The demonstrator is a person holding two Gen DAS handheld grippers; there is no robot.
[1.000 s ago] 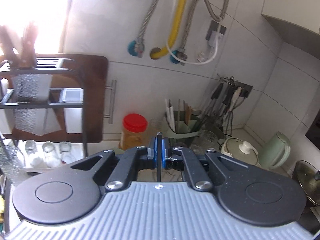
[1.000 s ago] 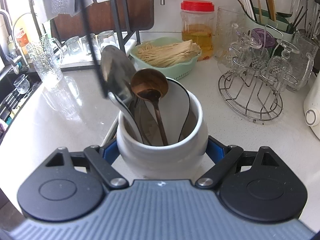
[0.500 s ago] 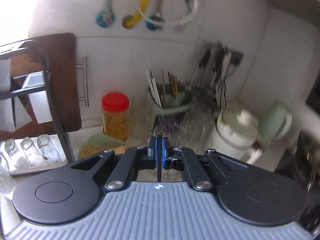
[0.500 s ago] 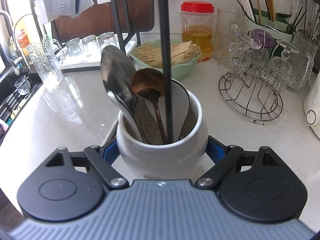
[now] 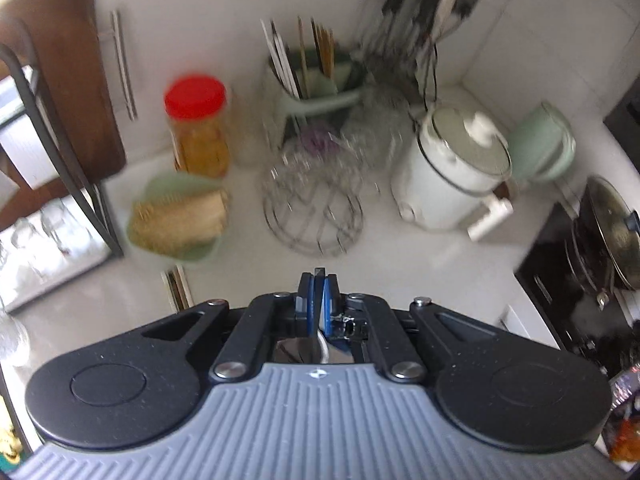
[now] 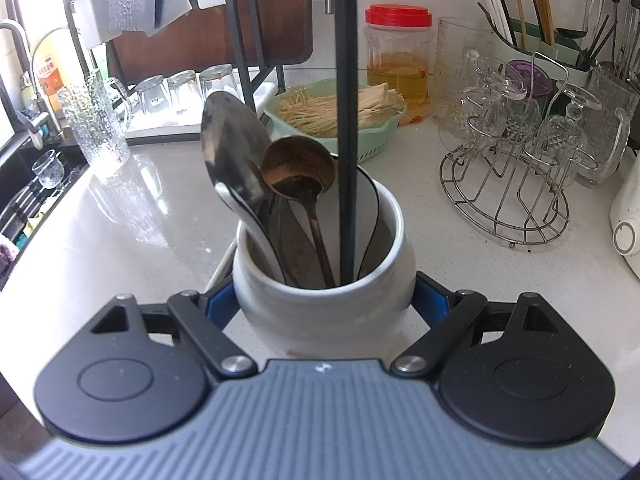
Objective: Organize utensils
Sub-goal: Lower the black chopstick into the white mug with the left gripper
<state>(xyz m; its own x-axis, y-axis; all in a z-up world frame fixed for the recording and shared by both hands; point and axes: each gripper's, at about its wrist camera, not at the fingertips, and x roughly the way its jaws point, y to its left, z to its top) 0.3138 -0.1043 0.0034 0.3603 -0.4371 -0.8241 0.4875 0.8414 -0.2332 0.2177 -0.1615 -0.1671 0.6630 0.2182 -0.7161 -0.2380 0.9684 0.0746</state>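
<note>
My right gripper [image 6: 325,301] is shut on a white ceramic jar [image 6: 320,320] standing on the white counter. Its blue pads press on the jar's two sides. Inside the jar stand a steel spoon [image 6: 232,148], a brown wooden spoon [image 6: 298,168] and a white utensil with a black edge [image 6: 366,200]. A thin black handle [image 6: 346,120] comes straight down from above into the jar's mouth. In the left wrist view my left gripper [image 5: 318,292] is shut on that black handle's tip [image 5: 319,271] and tilts down over the counter.
Behind the jar sit a green basket of pale strands [image 6: 340,108], a red-lidded jar [image 6: 398,60], a wire rack of glasses [image 6: 516,184] and a green chopstick holder [image 6: 536,48]. A dish rack [image 6: 240,40] and glass mug [image 6: 94,124] stand left; a white cooker [image 5: 452,176] right.
The black handle swung from the left and came down into the jar. The left gripper's view tipped from the wall down to the counter. The right gripper and jar stayed put.
</note>
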